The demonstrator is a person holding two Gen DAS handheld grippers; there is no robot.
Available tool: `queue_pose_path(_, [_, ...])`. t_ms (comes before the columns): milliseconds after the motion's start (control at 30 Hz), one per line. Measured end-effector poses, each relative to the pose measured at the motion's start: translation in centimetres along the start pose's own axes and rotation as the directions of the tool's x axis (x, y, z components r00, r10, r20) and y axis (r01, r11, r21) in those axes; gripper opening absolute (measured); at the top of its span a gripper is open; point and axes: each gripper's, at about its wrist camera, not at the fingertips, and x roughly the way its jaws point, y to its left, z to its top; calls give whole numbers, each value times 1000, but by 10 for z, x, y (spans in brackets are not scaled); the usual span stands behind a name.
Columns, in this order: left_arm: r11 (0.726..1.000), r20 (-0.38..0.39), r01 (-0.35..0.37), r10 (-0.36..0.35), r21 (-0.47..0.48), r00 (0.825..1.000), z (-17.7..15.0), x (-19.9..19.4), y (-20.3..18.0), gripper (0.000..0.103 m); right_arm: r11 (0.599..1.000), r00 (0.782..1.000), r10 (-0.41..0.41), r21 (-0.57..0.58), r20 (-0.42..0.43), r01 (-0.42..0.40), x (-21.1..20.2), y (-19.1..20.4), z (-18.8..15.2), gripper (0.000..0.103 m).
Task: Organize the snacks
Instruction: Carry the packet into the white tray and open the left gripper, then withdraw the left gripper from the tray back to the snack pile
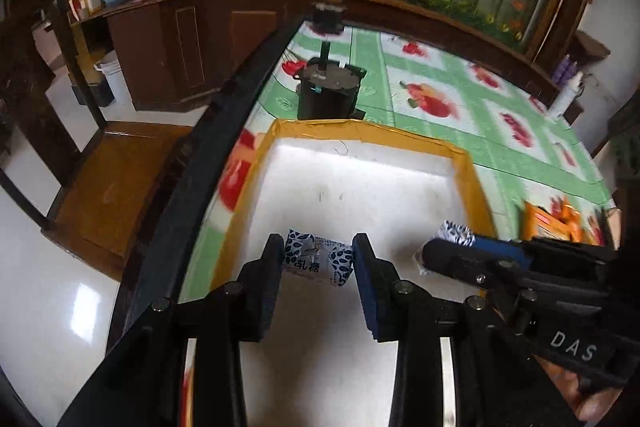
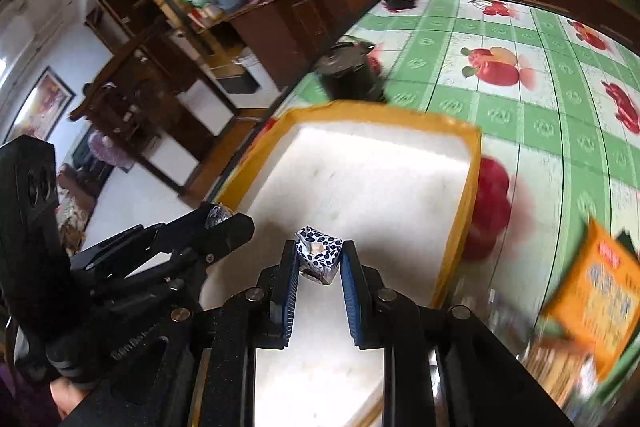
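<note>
My left gripper (image 1: 318, 259) is shut on a blue-and-white wrapped candy (image 1: 316, 261), held over the white box with yellow-taped rim (image 1: 352, 125). My right gripper (image 2: 320, 259) is shut on a second blue-and-white candy (image 2: 319, 253), also above that box (image 2: 472, 163). Each gripper shows in the other's view: the right one (image 1: 448, 247) at right with its candy (image 1: 456, 233), the left one (image 2: 224, 223) at left with its candy (image 2: 218, 215). The box floor below looks bare.
An orange snack packet (image 2: 592, 291) lies right of the box, also in the left wrist view (image 1: 554, 221). A black motor-like cylinder (image 1: 330, 91) stands behind the box on the green fruit-print tablecloth (image 1: 492, 95). The table edge (image 1: 224, 131) runs along the left.
</note>
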Motion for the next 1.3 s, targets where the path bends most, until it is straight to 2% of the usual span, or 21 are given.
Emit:
queue_pose_path(167, [999,-59,-42,42,2,997,4,35,-1,34,999,999,-40,19,-30,40,21,-12,15,23])
queue_pose_path(400, [999,-59,-40,41,18,997,1,40,-2,36,998,997,-58,11,-42,59,28,-13,17,24])
queue_pose_path(433, [999,-58,-37,38,16,998,2,39,-1,41,999,998,-47,18,-41,48,26,-14,17,24])
queue_pose_path(467, [999,-54,-33,33,12,998,2,37,0,52,999,999,-35,23,-39,36,25,-15,17,28])
queue_pose_path(500, [1000,-48,-28,28,8,998,2,35,0,56,999,999,-26,29,-36,27,24,-16,17,38])
queue_pose_path(567, [999,-40,-35,35,5,999,3,33,0,57,999,1000,-23,31,-20,24,18,-16,18,51])
queue_pose_path(633, [1000,-39,-31,30,-3,999,2,28,2,57,1000,1000,-16,21,15,16,7,-13,16,51])
queue_pose_path(767, [1000,9,-3,4,-22,1000,-5,2,3,57,1000,994,-8,13,111,7,-33,-12,6,51])
queue_pose_path(833, [1000,48,15,-14,-17,999,-12,-16,-1,57,999,984,-52,-6,168,53,-58,-14,-5,53])
queue_pose_path(867, [1000,61,24,-23,-14,998,-15,-23,-4,58,996,978,-81,-16,194,86,-70,-14,-11,61])
queue_pose_path(900, [999,78,41,-41,-7,996,-21,-33,-9,58,990,963,-128,-32,236,139,-86,-14,-21,71])
queue_pose_path(967, [998,105,65,-66,12,992,-31,-48,-18,58,967,924,-223,-53,312,251,-114,-16,-42,82])
queue_pose_path(1000, [997,119,78,-80,22,990,-38,-56,-23,58,956,904,-252,-53,345,287,-129,-19,-56,86])
queue_pose_path(1067, [994,142,104,-109,47,984,-53,-70,-36,58,951,874,-277,-16,400,309,-156,-32,-87,90])
queue_pose_path(1100, [992,155,113,-121,58,981,-61,-78,-43,58,954,868,-275,6,413,300,-166,-40,-99,90])
queue_pose_path(1200, [983,161,156,-171,99,972,-83,-93,-65,59,971,887,-239,77,396,227,-190,-71,-135,90])
queue_pose_path(1300, [969,145,192,-215,158,966,-102,-103,-90,59,975,885,-218,127,412,181,-210,-99,-170,90])
